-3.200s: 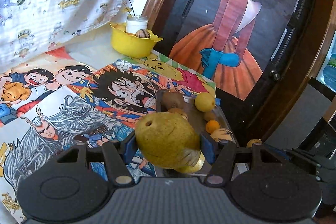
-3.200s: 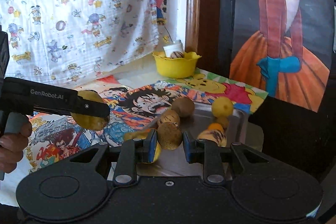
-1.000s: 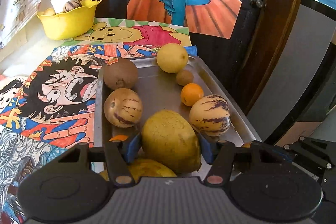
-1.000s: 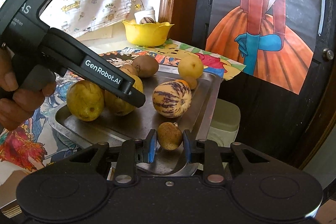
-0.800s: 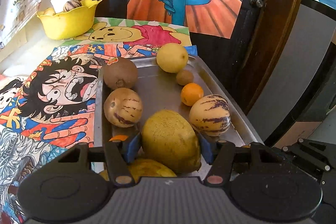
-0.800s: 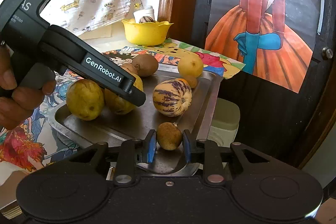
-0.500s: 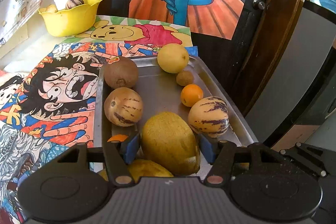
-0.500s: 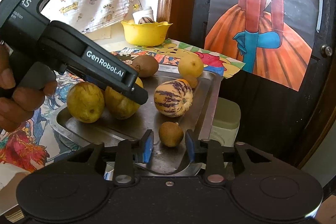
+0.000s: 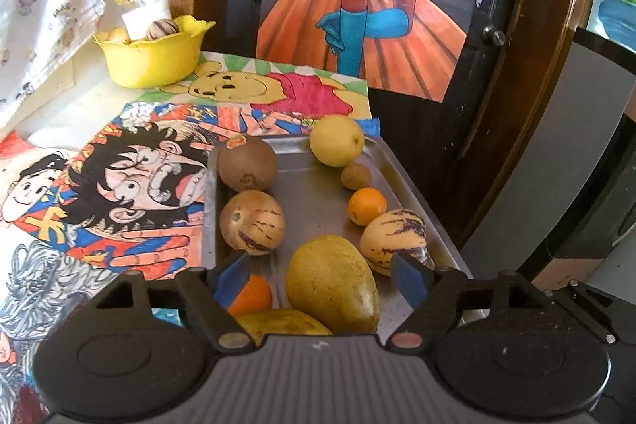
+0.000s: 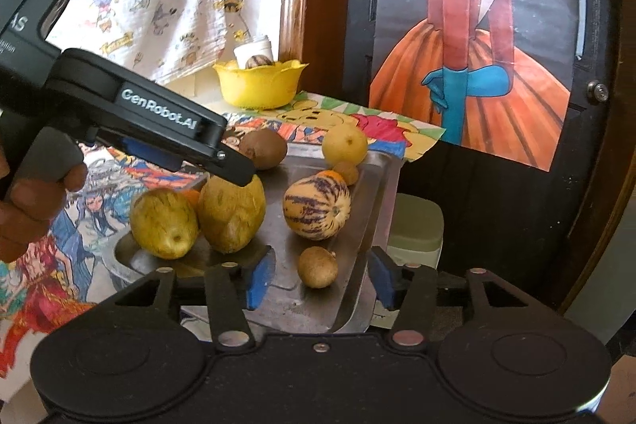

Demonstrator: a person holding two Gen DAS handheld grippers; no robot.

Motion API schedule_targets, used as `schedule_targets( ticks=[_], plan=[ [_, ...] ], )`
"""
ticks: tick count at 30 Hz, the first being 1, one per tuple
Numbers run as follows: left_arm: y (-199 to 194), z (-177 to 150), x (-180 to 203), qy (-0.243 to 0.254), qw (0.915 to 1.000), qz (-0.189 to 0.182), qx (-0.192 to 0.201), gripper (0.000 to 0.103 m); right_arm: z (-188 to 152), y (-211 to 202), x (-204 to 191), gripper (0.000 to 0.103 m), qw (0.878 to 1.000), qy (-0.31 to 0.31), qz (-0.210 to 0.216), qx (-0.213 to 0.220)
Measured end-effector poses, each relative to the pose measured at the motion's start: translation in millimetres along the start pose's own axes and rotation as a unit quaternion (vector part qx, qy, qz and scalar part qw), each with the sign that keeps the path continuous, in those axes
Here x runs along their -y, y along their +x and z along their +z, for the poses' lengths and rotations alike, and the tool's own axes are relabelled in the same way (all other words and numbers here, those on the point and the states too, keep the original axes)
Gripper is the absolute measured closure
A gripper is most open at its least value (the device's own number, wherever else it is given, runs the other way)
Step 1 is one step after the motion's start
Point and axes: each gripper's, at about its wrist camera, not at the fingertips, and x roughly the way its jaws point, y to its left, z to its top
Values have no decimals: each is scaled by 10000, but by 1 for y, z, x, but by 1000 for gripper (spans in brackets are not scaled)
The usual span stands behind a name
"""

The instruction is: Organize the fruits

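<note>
The left gripper (image 9: 324,275) is spread wide with nothing in it, the mango (image 9: 332,283) sitting loose between its blue pads on the tray (image 9: 314,201). The right gripper (image 10: 320,275) is just as wide apart, with the small kiwi (image 10: 318,266) resting free on the tray floor near its front right corner.

Handling-wise, the mango looks like the heavy one of the bunch: smooth skin, probably a bit slick, and soft enough to bruise if squeezed hard. Best bet is pinching it across the fat middle, not the tapered ends. It lies flat, long axis running roughly front to back in the left view, just beside a second mango (image 10: 163,223). The kiwi looks light and fuzzy, so it should grip fine, but it's roundish and could roll; its stem nub points up and to the right in the right wrist view.

The striped melon (image 10: 317,206) sits just behind the kiwi, lying on its side with its stem end facing the camera. It looks firm, so grab it across the belly. The yellow bowl (image 10: 260,84) sits well apart, at the back of the surface.
</note>
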Motion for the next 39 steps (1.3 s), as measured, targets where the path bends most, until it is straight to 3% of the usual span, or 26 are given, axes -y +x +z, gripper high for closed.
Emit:
schedule_targets(
  ticks=[5, 14, 29, 39],
  plan=[
    [-15, -1, -4, -62, 9998, 94, 179, 12, 5, -9, -2, 33, 9999, 100, -42, 117],
    [-45, -7, -17, -261, 9977, 357, 504, 1, 15, -28, -16, 20, 9994, 120, -61, 333],
    [-88, -22, -46, -642, 9930, 567, 817, 1, 28, -53, -43, 4, 9976, 215, -169, 636],
    [-110, -33, -62, -798, 9884, 828, 997, 1, 36, -68, -53, 1, 9953, 455, -348, 787]
  ],
)
